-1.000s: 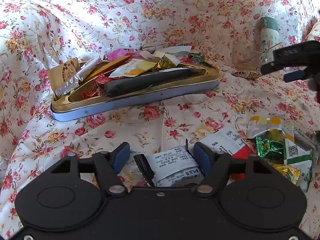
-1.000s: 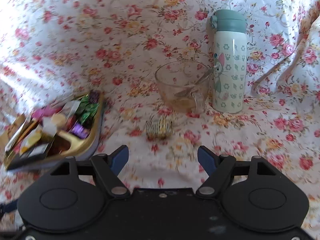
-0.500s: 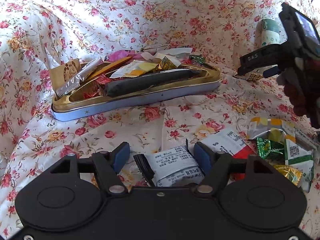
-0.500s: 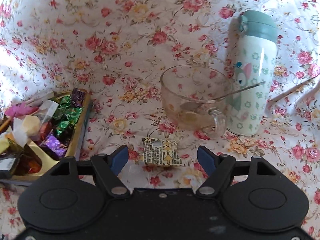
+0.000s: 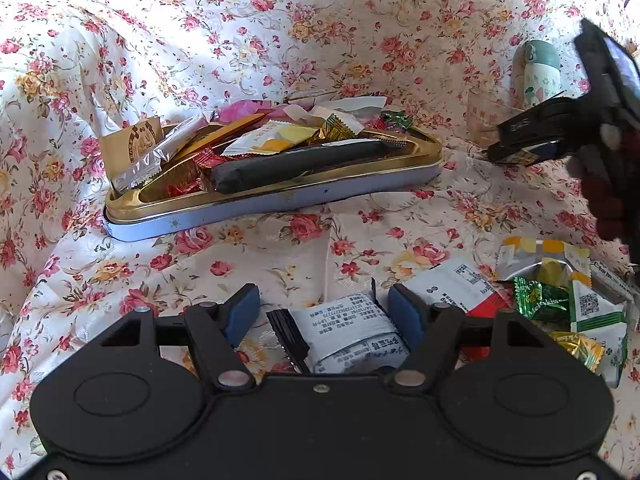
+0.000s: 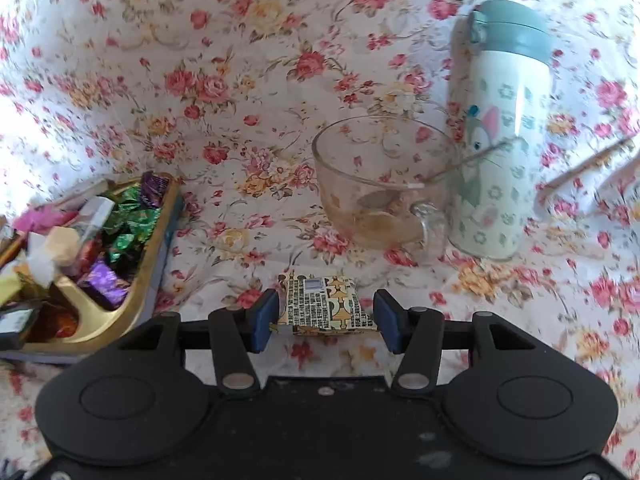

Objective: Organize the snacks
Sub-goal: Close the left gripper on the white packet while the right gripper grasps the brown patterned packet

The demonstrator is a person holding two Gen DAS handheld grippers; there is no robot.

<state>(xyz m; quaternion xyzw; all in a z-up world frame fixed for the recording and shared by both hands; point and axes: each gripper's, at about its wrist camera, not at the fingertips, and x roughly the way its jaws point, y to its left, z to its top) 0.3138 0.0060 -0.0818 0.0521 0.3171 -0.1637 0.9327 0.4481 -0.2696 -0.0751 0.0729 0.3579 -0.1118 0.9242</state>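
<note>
Patterned gold-and-black snack packet (image 6: 322, 306) lies flat on the floral cloth (image 6: 248, 92), between the blue pads of the right hand-held gripper (image 6: 325, 316). Pads sit at or just beside the packet's two ends; contact cannot be confirmed, so grip state undetermined. Just beyond the packet: glass mug (image 6: 380, 188) with a spoon inside, and beside it, to the right, an upright green-lidded flask (image 6: 500, 152). To the left, the gold-rimmed tin tray (image 6: 148, 264), piled with wrapped sweets.

Left hand-held gripper (image 5: 322, 314): jaws apart, a white printed sachet (image 5: 348, 330) lying between them, touching the right pad, clear of the left pad. More loose snacks (image 5: 560, 304) heaped to its right. Tray (image 5: 280, 196) farther off, holding a long dark bar (image 5: 296, 164).
</note>
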